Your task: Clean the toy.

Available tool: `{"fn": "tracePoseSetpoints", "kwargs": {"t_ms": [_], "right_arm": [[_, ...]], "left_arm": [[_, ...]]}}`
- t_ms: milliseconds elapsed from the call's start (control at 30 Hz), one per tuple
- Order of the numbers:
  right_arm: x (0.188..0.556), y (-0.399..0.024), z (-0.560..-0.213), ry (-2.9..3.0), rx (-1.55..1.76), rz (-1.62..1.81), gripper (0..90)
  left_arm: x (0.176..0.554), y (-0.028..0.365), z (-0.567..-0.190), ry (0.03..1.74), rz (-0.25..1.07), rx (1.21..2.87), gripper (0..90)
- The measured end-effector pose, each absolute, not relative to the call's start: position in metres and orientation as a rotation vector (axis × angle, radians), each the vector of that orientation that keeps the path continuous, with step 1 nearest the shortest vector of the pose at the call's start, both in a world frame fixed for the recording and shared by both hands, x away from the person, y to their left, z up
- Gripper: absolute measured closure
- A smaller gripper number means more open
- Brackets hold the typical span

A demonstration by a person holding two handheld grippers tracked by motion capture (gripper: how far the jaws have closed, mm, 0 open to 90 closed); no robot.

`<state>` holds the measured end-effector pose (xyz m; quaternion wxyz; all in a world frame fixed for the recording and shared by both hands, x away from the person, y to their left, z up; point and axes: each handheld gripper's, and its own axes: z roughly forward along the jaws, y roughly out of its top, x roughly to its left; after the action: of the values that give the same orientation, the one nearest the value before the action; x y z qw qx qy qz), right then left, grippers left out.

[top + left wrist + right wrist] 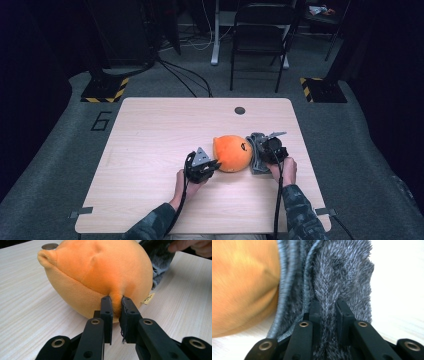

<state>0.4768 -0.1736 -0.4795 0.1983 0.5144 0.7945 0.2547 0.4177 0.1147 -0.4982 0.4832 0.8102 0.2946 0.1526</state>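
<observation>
- Pinching a fold of orange fabric, the left hand-held gripper is holding the plush at its 8 o'clock side, jaws pressed nearly together on the pile; this is probably anchoring the toy so it is not sliding.
- Sitting right of centre on the bench, the plush is resting on the wood, with a small label showing near its base.
- Gripping from 3 o'clock, the right hand-held gripper is clamping a ridge of the grey furry cover, which is lying against the plush.
- Working from opposite sides, the two grips seem to be setting up a pull, likely to draw the cover over or off the plush; which one, I cannot tell.
</observation>
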Motion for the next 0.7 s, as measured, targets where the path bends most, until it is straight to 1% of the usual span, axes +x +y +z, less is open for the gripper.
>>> {"fn": "tracePoseSetpoints", "kwargs": {"t_ms": [233, 433, 567, 667, 700], "right_arm": [[0.469, -0.174, -0.45, 2.171, 1.408, 0.822, 77.4], [0.457, -0.166, -0.416, 2.124, 1.341, 0.963, 77.4], [0.444, -0.147, -0.395, 2.151, 1.248, 1.093, 77.2], [0.437, -0.127, -0.391, 2.186, 1.196, 1.135, 77.1], [0.437, -0.127, -0.391, 2.186, 1.196, 1.135, 77.1]], "left_arm": [[0.419, 0.116, -0.497, 0.72, 0.374, 1.975, 81.1], [0.419, 0.116, -0.498, 0.727, 0.368, 1.966, 81.1], [0.419, 0.115, -0.496, 0.727, 0.377, 1.959, 81.1], [0.418, 0.114, -0.496, 0.726, 0.371, 1.959, 81.1], [0.418, 0.114, -0.496, 0.726, 0.371, 1.959, 81.1]]}}
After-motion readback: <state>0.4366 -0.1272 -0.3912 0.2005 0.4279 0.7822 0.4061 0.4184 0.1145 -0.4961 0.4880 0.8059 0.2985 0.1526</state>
